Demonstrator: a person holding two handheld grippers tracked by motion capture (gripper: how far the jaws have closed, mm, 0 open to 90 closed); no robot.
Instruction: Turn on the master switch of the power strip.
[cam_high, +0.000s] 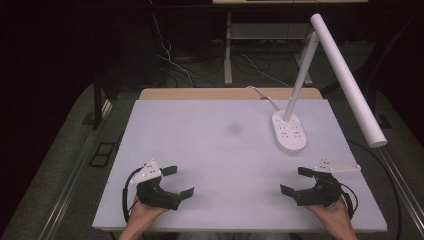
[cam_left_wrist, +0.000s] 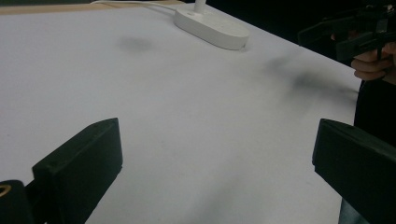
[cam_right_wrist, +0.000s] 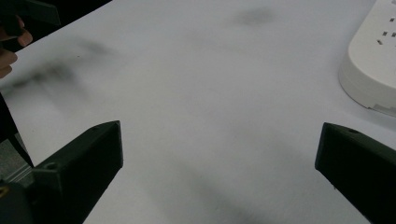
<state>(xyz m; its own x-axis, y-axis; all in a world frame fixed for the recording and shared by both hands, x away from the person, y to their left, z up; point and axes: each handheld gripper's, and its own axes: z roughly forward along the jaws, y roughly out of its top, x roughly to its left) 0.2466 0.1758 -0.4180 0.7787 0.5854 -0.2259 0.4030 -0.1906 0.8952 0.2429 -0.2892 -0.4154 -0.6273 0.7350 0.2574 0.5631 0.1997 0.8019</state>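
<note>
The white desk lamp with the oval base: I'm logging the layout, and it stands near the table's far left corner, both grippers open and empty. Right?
Not quite: the white desk lamp stands toward the far right, as the high view shows. The left gripper and right gripper are indeed open and empty.

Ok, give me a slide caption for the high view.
Two hand-held grippers, left gripper and right gripper, open over a white table beside a desk lamp.

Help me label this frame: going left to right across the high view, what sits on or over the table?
Left gripper → faint dark smudge on the table → lamp base → right gripper → lamp head.
</note>
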